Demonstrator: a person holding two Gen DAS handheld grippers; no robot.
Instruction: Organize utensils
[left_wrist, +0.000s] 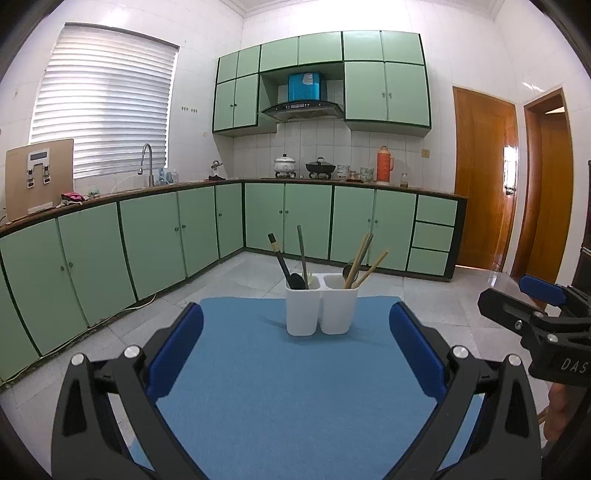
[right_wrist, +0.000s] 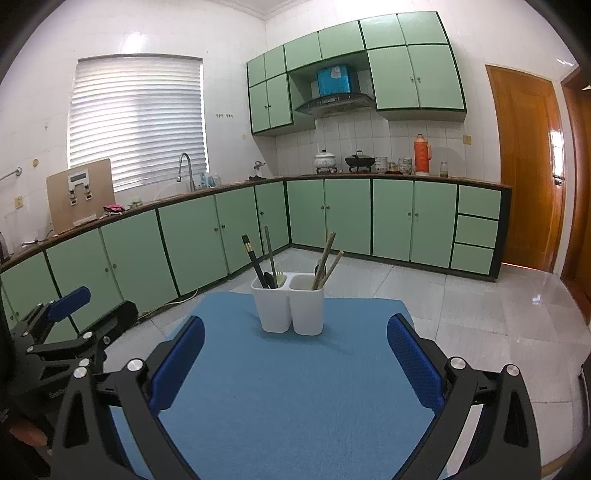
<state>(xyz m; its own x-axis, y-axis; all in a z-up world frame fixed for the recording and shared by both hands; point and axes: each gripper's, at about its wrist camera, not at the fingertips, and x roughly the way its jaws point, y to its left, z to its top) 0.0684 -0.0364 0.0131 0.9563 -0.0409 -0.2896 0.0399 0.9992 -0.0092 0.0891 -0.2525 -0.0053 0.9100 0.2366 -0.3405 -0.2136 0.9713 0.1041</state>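
A white two-compartment utensil holder (left_wrist: 320, 309) (right_wrist: 289, 309) stands at the far middle of the blue mat (left_wrist: 280, 387) (right_wrist: 288, 391). Its left compartment holds a black spoon (left_wrist: 286, 267) (right_wrist: 258, 267), a dark chopstick-like stick (left_wrist: 303, 254) (right_wrist: 270, 254) and a pale utensil. Its right compartment holds wooden chopsticks (left_wrist: 364, 267) (right_wrist: 327, 264) and a dark spoon. My left gripper (left_wrist: 295, 325) is open and empty, short of the holder. My right gripper (right_wrist: 295, 332) is open and empty too. Each gripper shows at the side of the other's view, the right one (left_wrist: 539, 314) and the left one (right_wrist: 74, 325).
The mat covers a small table with grey tiled floor (left_wrist: 424, 295) around it. Green kitchen cabinets (left_wrist: 147, 240) run along the left and far walls, with a sink tap (left_wrist: 146, 162), pots and an orange thermos (left_wrist: 385, 164) on the counter. Wooden doors (left_wrist: 484, 184) stand at the right.
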